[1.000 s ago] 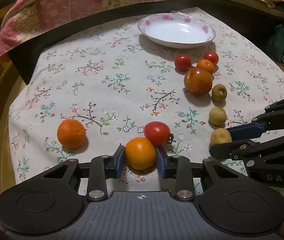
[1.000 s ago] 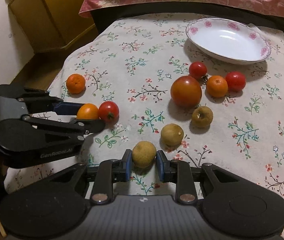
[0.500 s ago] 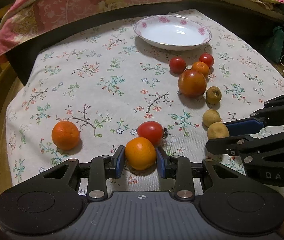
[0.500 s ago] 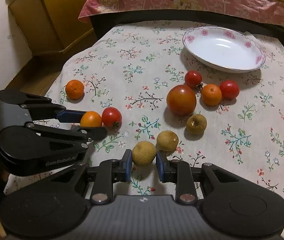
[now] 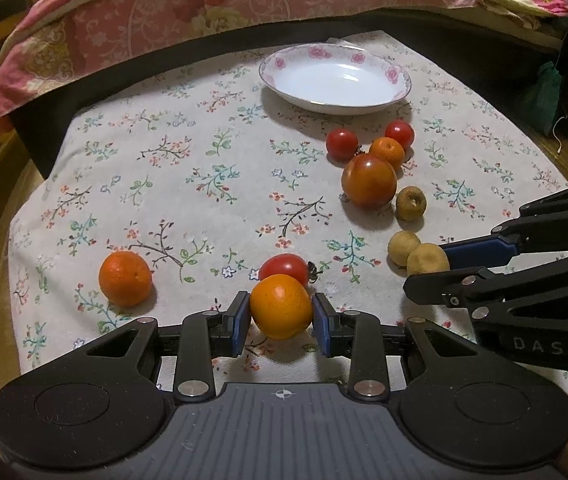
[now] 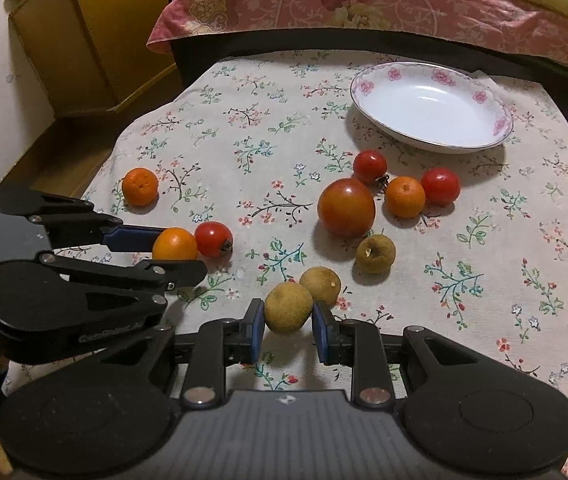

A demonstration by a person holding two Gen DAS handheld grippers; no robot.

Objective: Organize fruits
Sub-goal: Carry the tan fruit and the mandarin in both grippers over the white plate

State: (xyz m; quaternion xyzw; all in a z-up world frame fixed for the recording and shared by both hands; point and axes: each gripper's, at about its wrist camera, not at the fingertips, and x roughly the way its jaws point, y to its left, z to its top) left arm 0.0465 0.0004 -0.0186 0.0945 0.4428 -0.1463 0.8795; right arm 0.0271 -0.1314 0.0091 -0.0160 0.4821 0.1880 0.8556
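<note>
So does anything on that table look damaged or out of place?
Nothing spilled or broken. One oddity: the brownish fruit beside the big tomato looks wrinkled and dented, unlike the two smoother ones nearer the camera. Also the plate holds nothing, while all the fruit sits loose on the floral cloth.

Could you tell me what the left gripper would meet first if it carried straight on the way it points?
Most likely the red tomato, directly behind the orange fruit that the left gripper already holds; depth is hard to judge.

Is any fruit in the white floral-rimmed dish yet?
No, the white floral-rimmed dish holds nothing; all the fruit sits on the flowered tablecloth or in the grippers.
</note>
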